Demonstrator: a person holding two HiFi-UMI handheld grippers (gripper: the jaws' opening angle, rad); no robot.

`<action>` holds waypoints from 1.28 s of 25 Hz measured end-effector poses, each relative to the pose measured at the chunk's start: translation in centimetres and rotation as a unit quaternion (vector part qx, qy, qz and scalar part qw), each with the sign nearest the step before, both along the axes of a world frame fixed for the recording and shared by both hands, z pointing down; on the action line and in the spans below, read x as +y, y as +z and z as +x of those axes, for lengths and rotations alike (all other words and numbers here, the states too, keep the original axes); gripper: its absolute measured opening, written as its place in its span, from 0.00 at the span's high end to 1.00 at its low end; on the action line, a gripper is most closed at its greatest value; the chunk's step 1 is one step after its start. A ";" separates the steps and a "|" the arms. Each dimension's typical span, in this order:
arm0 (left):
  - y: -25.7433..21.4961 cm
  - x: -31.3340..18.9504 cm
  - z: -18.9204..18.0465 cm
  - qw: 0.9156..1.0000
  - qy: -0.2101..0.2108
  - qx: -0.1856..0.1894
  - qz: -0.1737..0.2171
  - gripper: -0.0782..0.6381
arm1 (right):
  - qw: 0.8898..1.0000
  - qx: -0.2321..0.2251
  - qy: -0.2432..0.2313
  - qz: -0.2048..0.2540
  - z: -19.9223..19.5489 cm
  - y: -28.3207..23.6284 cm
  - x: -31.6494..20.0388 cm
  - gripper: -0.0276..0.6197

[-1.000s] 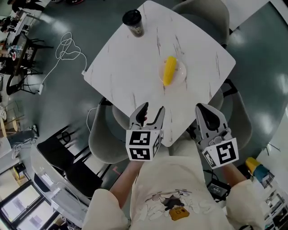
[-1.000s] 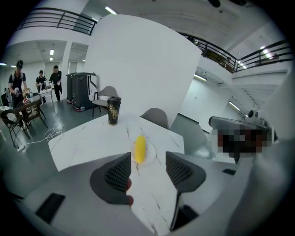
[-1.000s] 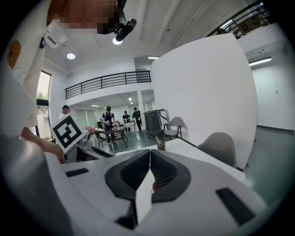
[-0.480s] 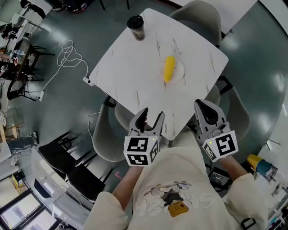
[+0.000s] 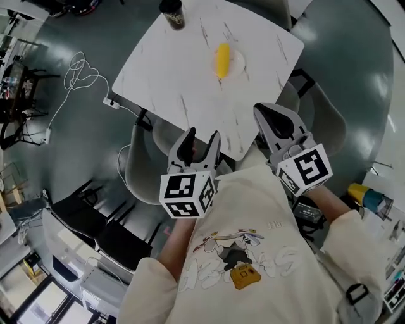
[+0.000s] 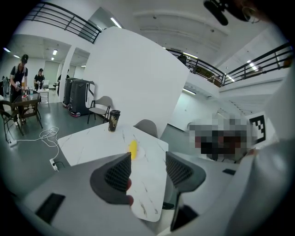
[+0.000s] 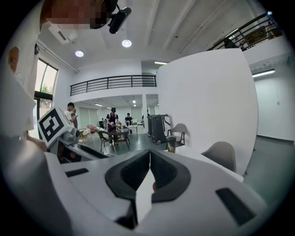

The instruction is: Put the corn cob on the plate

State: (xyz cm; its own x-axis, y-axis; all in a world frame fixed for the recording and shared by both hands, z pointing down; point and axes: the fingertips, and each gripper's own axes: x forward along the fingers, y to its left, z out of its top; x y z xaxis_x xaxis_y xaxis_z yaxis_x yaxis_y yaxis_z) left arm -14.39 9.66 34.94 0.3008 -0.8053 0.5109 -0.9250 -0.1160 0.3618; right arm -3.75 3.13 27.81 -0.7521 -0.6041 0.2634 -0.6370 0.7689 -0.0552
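Corn cob (image 5: 222, 60) is lying on the plate (image 5: 239, 59), out toward the far side of the table (image 5: 190, 88), and neither gripper is anywhere close to it! Starting nearest: both tools are held in at the person's chest, just off the table's near corner. The left gripper (image 5: 201, 140) has its jaws spread wide with nothing between them; its own view looks straight through the gap at the tabletop and the yellow cob (image 6: 132, 148) beyond. The right gripper (image 5: 269, 120), off the same corner on the other side, has its pads pressed together on nothing at all, tips meeting in a neat line in its own view (image 7: 150, 173). Next out, bare marbled tabletop, then the cob, which covers the left part of the small plate and seems to hang a little over its rim. Farthest of all, a dark cup (image 5: 173, 12) stands at the table's far-left corner, well apart from the plate. By the look of it the job is done, so the danger now is undoing it: the cob is round and the plate is shallow, and a knock to the near corner from a gripper or the person's body could jolt the table and roll it off onto the top.
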 end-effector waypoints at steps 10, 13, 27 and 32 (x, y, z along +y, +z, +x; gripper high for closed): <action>-1.7 2.7 -0.1 0.999 0.009 0.028 0.026 0.56 | 0.999 -0.037 -0.003 -0.030 -1.8 -0.9 4.6 0.95; -2.8 3.0 0.8 0.998 0.015 0.028 0.047 0.56 | 0.999 -0.029 -0.002 -0.018 -1.2 -1.2 5.1 0.95; -3.9 3.8 0.4 0.998 -0.010 0.017 0.064 0.88 | 0.999 -0.031 -0.004 0.012 -1.6 -2.5 7.2 0.95; -3.9 3.8 0.6 0.998 -0.003 0.020 0.062 0.88 | 0.999 -0.029 -0.008 0.010 -2.1 -2.7 7.4 0.95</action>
